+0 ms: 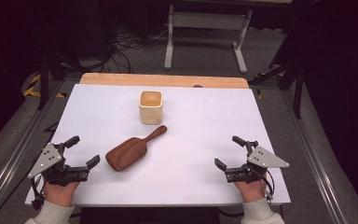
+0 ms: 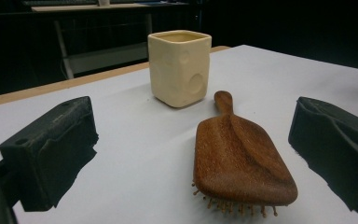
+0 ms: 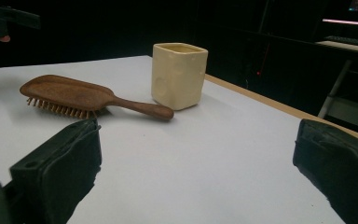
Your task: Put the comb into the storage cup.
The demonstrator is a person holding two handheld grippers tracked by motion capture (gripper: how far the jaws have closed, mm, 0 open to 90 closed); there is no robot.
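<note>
A brown wooden hairbrush (image 1: 133, 149) lies bristles down near the middle of the white table (image 1: 205, 121), its handle pointing toward a cream square cup (image 1: 150, 107) that stands upright behind it. My left gripper (image 1: 83, 151) rests at the front left, open and empty, just left of the brush head. In the left gripper view the hairbrush (image 2: 240, 158) lies between the spread jaws, a little ahead, with the cup (image 2: 179, 66) beyond. My right gripper (image 1: 229, 152) sits at the front right, open and empty. Its view has the hairbrush (image 3: 88, 96) and cup (image 3: 178, 74) farther off.
A wooden strip (image 1: 163, 80) edges the table's far side. Beyond it stand a grey metal frame (image 1: 207, 28) and loose cables on the floor. Dark stands flank the table on both sides.
</note>
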